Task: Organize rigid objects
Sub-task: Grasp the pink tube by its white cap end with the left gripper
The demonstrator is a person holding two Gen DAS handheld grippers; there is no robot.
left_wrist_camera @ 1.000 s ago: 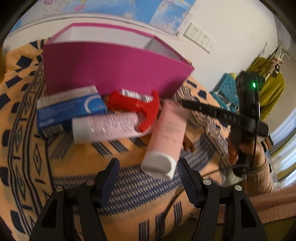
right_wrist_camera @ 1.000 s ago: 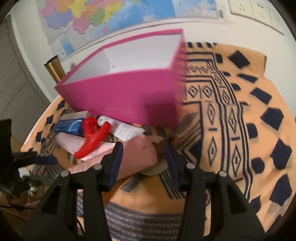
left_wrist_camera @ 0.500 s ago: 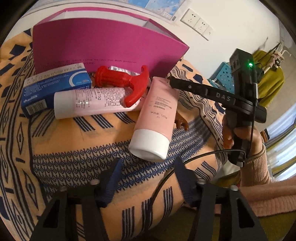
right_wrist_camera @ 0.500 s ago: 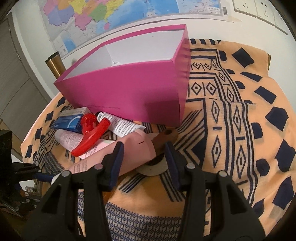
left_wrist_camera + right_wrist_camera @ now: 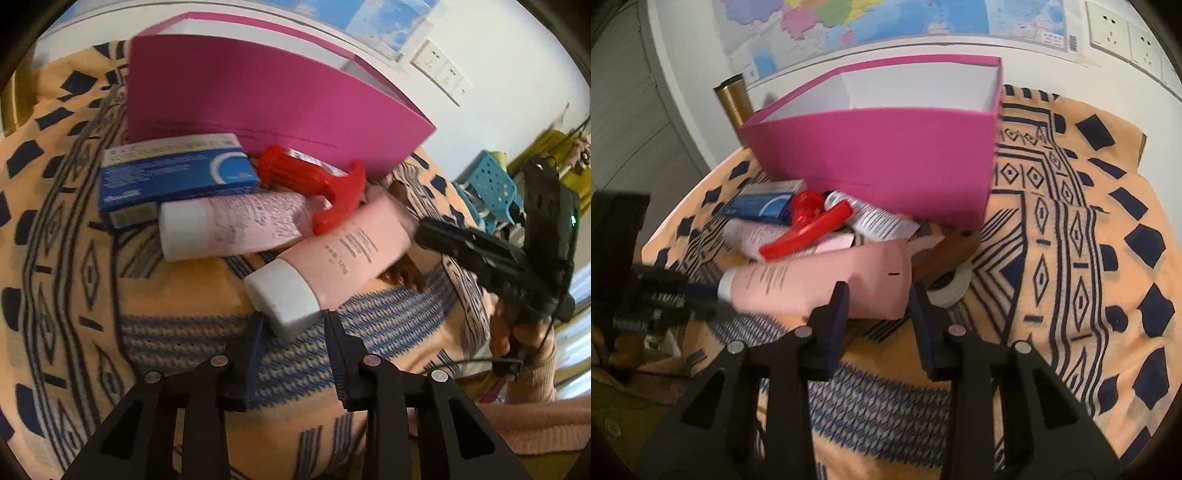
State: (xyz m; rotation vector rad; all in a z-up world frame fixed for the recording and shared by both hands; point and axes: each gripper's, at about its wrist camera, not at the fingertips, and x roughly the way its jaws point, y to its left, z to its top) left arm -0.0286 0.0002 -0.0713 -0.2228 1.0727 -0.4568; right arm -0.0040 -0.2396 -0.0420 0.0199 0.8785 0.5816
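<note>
A pink tube with a white cap lies on the patterned cloth, cap toward my left gripper. The left jaws flank the cap and stand open. My right gripper is open around the tube's flat crimped end. Behind lie a pale pink tube, a red trigger sprayer, a blue carton and a white printed tube. The open magenta box stands behind them.
A brown wooden piece with a white disc lies under the pink tube's end. A gold cylinder stands left of the box by the wall. The table edge drops off at the near side, with a blue crate beyond.
The left gripper moved forward and its jaws narrowed around the pink tube's cap. The right gripper shifted closer, its jaws now at the tube's crimped end. The tube turned slightly.
</note>
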